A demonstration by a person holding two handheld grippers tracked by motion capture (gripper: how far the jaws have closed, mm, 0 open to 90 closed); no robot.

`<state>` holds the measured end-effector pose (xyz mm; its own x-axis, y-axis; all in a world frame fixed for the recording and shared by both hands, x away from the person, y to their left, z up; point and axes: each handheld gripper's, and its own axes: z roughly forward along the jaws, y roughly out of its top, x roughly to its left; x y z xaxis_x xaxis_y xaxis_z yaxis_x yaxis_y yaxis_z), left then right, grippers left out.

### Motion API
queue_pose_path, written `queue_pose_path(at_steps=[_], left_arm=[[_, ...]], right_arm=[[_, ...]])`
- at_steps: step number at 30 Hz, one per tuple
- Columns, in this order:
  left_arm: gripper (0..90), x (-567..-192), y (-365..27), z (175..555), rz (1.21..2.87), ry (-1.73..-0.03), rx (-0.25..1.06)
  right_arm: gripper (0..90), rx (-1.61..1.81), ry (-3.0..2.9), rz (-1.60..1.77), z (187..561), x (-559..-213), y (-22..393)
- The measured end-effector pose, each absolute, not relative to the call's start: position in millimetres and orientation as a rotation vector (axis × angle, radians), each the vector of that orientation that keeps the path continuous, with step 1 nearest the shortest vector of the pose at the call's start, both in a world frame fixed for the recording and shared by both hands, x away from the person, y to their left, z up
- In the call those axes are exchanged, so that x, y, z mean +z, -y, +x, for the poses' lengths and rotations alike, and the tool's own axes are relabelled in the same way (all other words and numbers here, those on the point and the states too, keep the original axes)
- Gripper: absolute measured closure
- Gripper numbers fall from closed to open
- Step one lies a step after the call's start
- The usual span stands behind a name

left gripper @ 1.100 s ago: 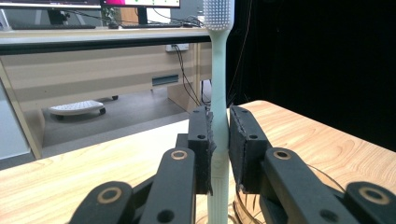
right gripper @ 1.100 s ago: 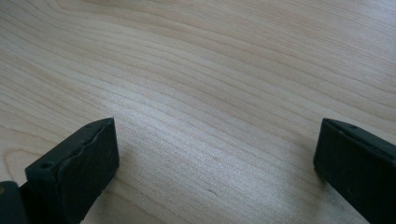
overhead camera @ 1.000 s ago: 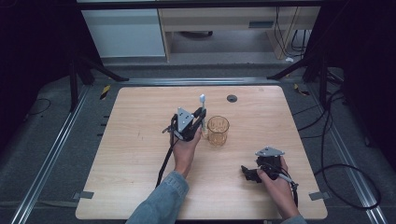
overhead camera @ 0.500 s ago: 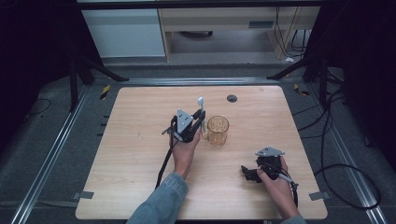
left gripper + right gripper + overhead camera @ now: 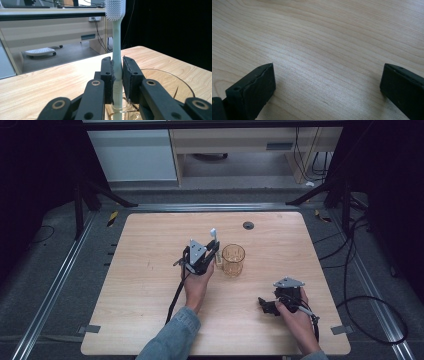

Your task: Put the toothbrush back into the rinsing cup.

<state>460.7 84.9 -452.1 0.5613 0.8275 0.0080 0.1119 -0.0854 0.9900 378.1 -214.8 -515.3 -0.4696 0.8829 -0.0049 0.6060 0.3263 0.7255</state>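
Between the clamped jaws of the left gripper, unmoved from a second ago, the toothbrush stands upright just left of the cup, insertion apparently pending, while the right gripper rests apart, empty.

Bare wood covers the whole left half of the table and its upper right. At centre, the amber cup stands just beside the left gripper; the right gripper occupies the lower right.
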Motion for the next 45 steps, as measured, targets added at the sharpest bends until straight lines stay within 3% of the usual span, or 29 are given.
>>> queue_pose_path(at_steps=[45], left_arm=[[78.5, -462.5, -83.6, 460.7, 1.592, -0.838, 0.698]], right_arm=[[0.4, 0.941, -2.196, 1.317, 378.0, -515.3, 214.8]])
